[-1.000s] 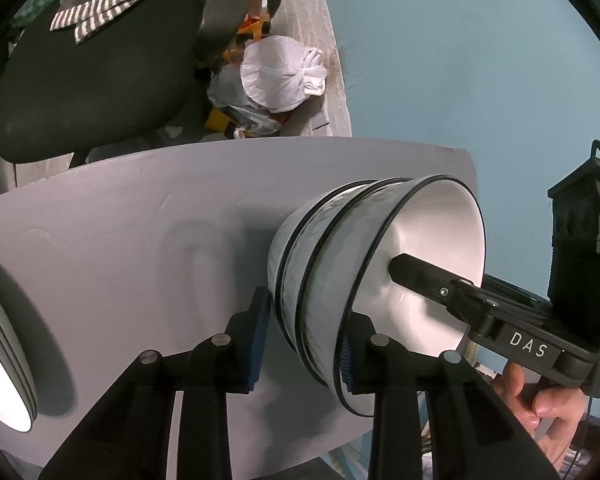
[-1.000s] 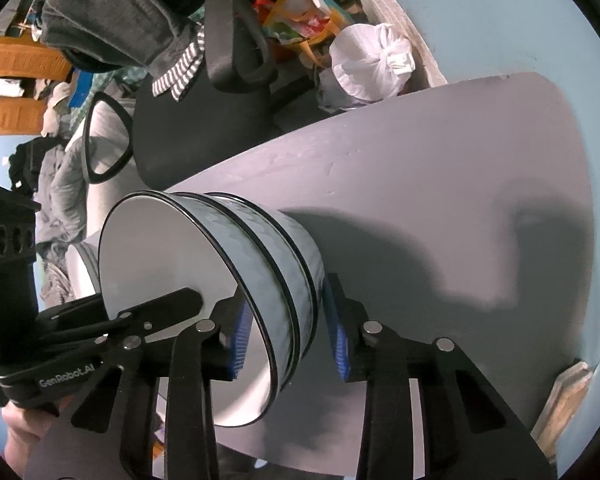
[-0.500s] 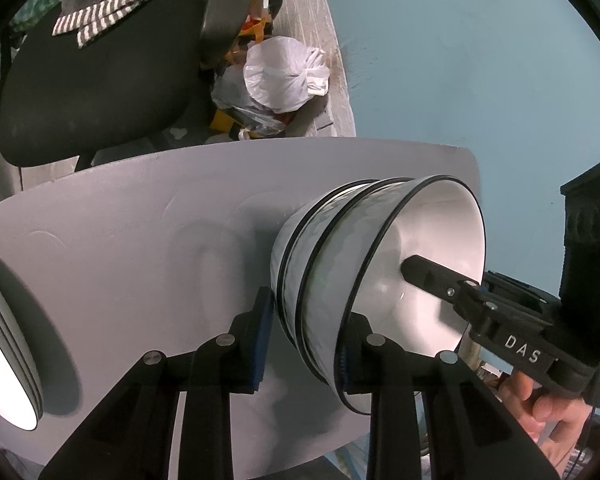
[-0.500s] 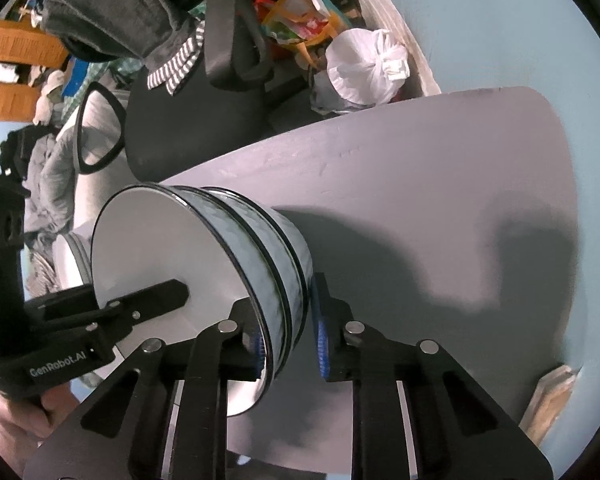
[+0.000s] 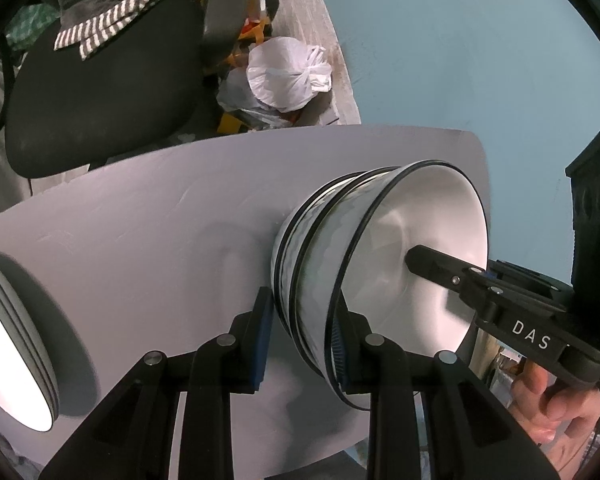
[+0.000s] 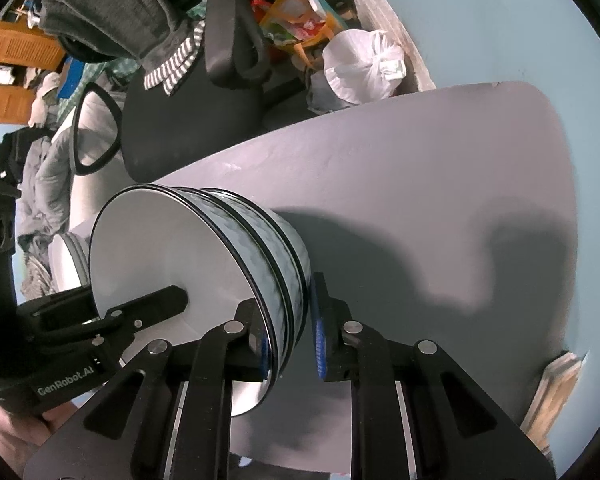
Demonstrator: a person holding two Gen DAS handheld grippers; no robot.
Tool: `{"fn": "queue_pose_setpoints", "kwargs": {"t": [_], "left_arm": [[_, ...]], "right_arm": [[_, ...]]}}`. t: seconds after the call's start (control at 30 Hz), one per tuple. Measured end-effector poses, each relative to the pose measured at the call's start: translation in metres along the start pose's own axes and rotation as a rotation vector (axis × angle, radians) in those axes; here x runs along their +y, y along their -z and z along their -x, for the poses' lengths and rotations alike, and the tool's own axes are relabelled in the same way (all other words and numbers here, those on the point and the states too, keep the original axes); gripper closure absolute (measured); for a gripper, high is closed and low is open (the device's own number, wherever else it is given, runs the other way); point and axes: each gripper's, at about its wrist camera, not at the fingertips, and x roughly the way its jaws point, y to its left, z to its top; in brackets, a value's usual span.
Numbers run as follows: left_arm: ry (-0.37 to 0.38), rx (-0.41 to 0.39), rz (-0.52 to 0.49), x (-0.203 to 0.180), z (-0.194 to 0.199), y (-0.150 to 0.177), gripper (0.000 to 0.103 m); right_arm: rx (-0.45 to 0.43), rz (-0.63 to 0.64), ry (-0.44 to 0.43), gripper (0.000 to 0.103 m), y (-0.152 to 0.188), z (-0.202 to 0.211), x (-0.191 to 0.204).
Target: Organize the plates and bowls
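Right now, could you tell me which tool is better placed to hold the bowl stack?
Probably left: the left tool straddles the bowl stack closely, while the right tool shows a clear gap at its outer pad.

The plates [image 5: 16,360] at 9 o'clock in the left view are cut off by the frame edge, so their count is unclear. In the right view the bowls [image 6: 204,280] hide most of the plates [image 6: 66,264]. The right hand-held gripper [image 6: 290,344] has 1 finger behind the bowls' rim, contact unseen. The object [image 6: 556,384] past the surface [image 6: 420,168] at 4 o'clock is cropped, unidentifiable.
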Motion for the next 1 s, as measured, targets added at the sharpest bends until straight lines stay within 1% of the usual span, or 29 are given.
{"fn": "queue_pose_setpoints", "kwargs": {"t": [0.23, 0.53, 0.8, 1.0], "left_arm": [[0.004, -0.005, 0.014, 0.016, 0.011, 0.010, 0.077], [0.005, -0.041, 0.037, 0.038, 0.032, 0.027, 0.077], [0.027, -0.077, 0.081, 0.067, 0.058, 0.049, 0.077], [0.027, -0.113, 0.109, 0.095, 0.078, 0.069, 0.077]], "right_arm": [[0.014, 0.017, 0.012, 0.087, 0.006, -0.002, 0.018], [0.013, 0.056, 0.030, 0.087, 0.016, 0.001, 0.048], [0.005, 0.111, 0.048, 0.087, 0.026, 0.004, 0.087], [0.000, 0.150, 0.049, 0.087, 0.031, 0.000, 0.120]]}}
